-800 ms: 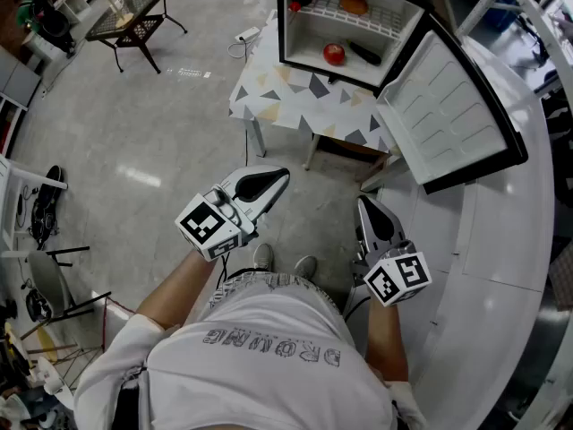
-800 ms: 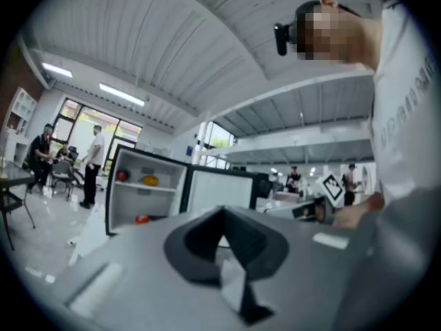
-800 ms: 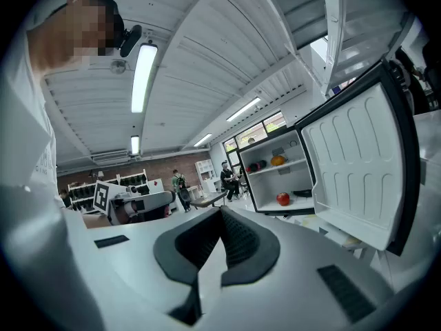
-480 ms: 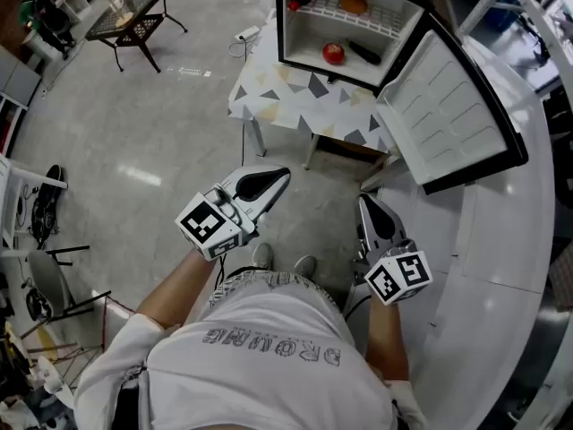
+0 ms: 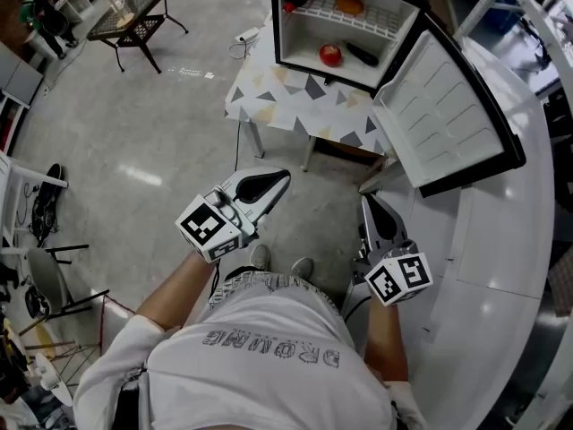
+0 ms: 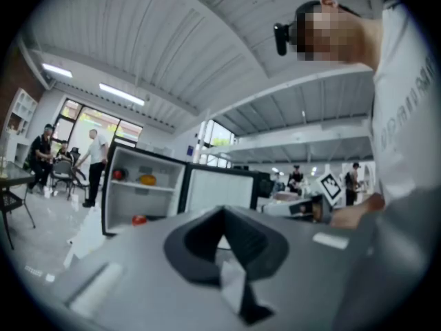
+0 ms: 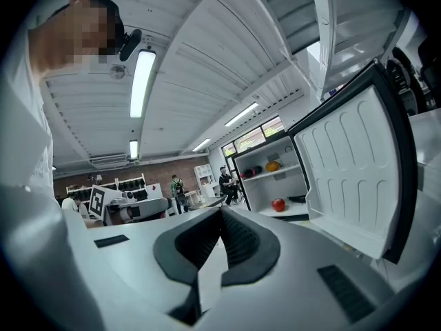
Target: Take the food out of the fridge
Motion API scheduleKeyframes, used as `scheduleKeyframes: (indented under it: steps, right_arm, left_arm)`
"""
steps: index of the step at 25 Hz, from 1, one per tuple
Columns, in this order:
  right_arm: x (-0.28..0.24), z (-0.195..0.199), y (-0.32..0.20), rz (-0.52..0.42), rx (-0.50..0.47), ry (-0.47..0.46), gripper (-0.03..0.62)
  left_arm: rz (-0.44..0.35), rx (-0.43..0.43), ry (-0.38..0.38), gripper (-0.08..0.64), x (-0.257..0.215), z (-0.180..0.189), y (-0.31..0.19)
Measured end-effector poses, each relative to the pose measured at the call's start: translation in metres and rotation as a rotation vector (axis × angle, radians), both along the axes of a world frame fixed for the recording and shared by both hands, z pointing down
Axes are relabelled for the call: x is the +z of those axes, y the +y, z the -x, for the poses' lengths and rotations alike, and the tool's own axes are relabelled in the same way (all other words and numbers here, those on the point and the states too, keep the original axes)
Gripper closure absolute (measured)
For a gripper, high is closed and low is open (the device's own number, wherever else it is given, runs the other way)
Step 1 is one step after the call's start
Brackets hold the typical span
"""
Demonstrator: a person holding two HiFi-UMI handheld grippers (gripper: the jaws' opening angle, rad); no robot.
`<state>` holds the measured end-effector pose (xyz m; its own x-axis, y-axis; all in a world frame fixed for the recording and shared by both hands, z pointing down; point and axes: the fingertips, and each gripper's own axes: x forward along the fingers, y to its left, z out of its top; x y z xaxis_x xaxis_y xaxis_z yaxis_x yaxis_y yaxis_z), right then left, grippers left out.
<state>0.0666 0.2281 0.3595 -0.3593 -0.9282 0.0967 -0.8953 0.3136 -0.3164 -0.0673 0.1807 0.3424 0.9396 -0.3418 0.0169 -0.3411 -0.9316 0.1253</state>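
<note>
Nearest, in front of the person's waist, the left gripper (image 5: 279, 179) and the right gripper (image 5: 367, 202) both have their jaws pressed together on nothing, well apart from the food. Farther off, a small fridge (image 5: 280, 21) stands on a patterned table (image 5: 295, 97) with its door (image 5: 443, 115) swung wide; a red apple (image 5: 330, 55) lies on its floor beside a dark object (image 5: 363, 55), and an orange fruit (image 5: 349, 4) lies on the wire shelf above. The apple looks firm, smooth and fairly light, likely to roll, so it is probably best pinched across its widest middle.
</note>
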Motion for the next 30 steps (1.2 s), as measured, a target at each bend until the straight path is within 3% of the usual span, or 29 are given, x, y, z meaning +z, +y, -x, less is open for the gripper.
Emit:
scheduleKeyframes:
  steps: [18, 30]
  right_arm:
    - [0.011, -0.042, 0.03, 0.01, -0.036, -0.02, 0.592]
    - [0.019, -0.06, 0.024, 0.019, -0.039, -0.032, 0.592]
  left_arm:
    - [-0.002, -0.03, 0.002, 0.554, 0.01, -0.039, 0.038]
    - [0.005, -0.04, -0.008, 0.554, 0.016, -0.055, 0.033]
